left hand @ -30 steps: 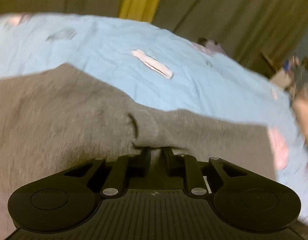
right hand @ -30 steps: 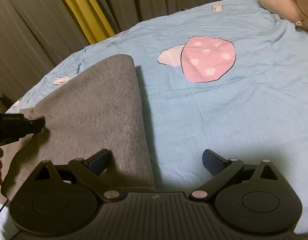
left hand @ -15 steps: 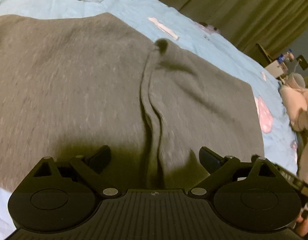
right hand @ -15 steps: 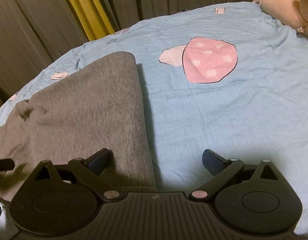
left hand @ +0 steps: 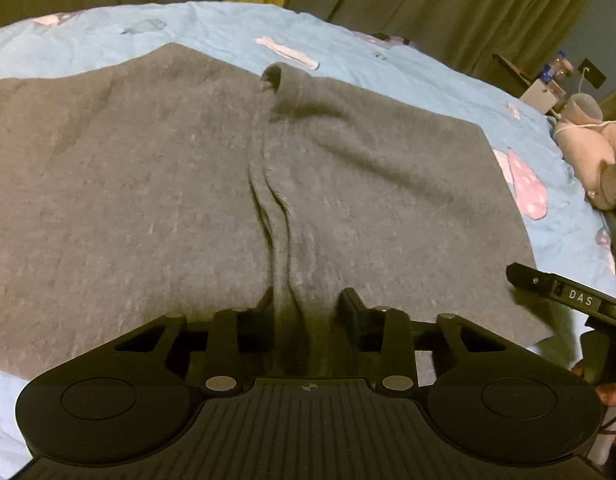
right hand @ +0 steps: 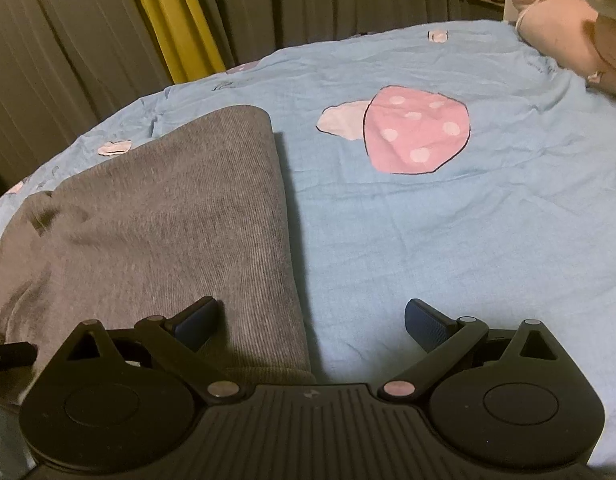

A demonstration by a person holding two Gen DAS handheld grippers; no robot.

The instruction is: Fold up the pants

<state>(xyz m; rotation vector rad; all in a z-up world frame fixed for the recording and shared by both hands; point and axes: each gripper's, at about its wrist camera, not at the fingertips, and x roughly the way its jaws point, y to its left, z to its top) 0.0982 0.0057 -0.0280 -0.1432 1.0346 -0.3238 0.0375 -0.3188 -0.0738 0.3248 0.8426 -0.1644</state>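
Left claw (left hand: pixel 305 312) half-open astride the gray pants' (left hand: pixel 147 184) ridge; right claw (right hand: pixel 310 320), marked "DAS", wide open, empty.

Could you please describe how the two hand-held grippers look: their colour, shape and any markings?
Both are matte black plastic. The left gripper and the right gripper each have a ribbed central body, two round discs at the sides, angled linkage arms and silver pivot rivets. The right gripper's finger pads are dark blue and textured. Seen from the left wrist, it bears a white "DAS" label.

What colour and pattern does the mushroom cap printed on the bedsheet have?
Pink with white spots: the mushroom cap shows best in the right wrist view.
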